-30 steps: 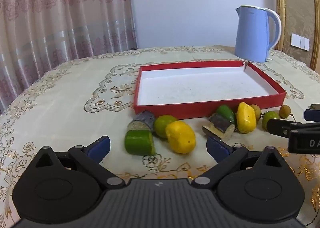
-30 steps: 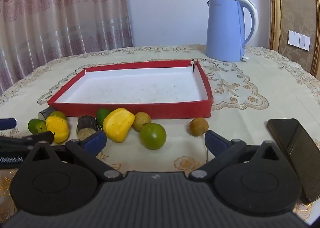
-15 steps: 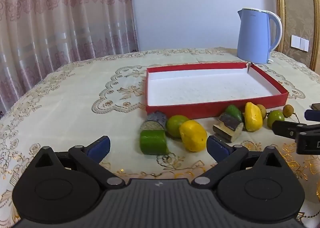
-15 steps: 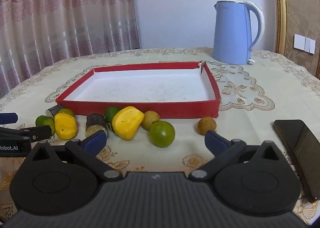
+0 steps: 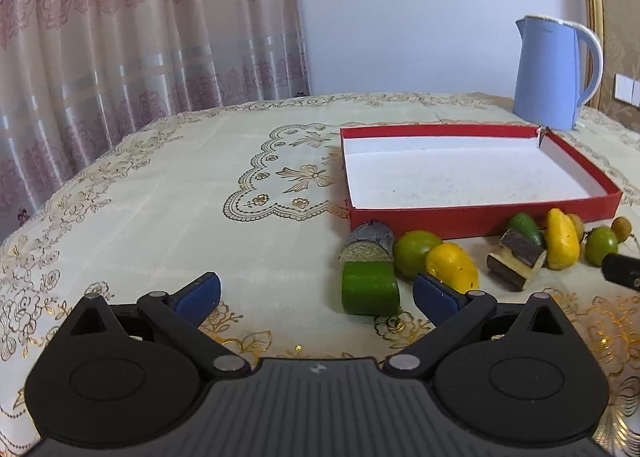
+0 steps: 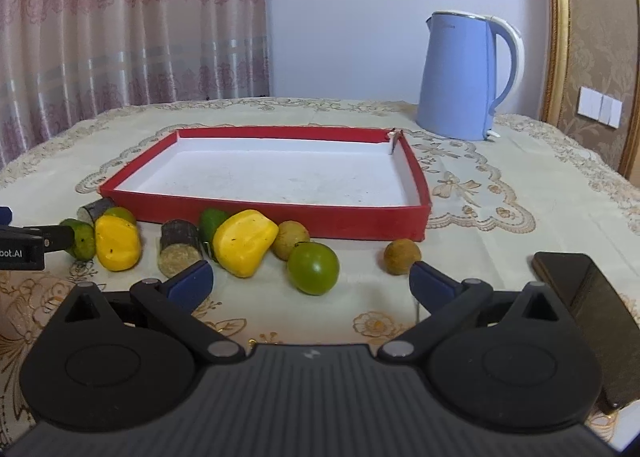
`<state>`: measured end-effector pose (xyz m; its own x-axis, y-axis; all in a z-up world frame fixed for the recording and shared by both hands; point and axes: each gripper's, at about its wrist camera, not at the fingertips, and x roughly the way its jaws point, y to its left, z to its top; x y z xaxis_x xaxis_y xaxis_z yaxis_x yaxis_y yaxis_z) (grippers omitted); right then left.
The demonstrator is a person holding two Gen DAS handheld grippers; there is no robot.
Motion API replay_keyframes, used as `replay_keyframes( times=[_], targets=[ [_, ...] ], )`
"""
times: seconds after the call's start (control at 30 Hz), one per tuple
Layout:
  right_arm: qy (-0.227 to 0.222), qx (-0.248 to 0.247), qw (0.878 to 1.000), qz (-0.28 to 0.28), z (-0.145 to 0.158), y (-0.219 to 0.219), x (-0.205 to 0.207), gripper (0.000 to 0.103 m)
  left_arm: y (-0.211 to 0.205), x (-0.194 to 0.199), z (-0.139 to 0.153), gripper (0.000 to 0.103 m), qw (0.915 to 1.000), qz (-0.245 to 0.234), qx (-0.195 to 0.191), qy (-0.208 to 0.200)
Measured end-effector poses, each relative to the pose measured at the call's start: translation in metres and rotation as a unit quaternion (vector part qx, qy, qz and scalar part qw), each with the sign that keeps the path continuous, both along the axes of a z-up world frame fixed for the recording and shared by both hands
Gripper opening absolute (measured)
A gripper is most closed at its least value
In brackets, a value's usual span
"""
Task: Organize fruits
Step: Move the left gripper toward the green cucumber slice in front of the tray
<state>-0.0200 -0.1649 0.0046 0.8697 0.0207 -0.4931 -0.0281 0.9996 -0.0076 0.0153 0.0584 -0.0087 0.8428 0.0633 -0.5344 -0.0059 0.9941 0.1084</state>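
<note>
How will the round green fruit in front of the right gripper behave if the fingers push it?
The round green fruit looks smooth and nearly spherical, so it will probably roll on the tablecloth rather than slide. Its glossy skin may slip between the pads. The right gripper is open wide enough to straddle it.

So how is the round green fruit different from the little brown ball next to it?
In the right wrist view, the round green fruit is smooth, shiny and bright green, while the little brown ball looks dull, rough and tan. The green fruit is clearly bigger than the brown ball. The green fruit sits close to the other fruits; the brown ball sits alone, nearer the black phone. Both are round, lie on the tablecloth and are outside the red tray.
</note>
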Motion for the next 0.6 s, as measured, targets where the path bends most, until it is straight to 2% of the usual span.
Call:
replay_keyframes(
  times=[0.6],
  targets=[
    [-0.012,-0.006,1.0,-0.005,0.003,0.002,-0.005,0.103,-0.003,0.015,-0.011,0.103,0.9997,0.003,-0.002,0.024]
  ],
)
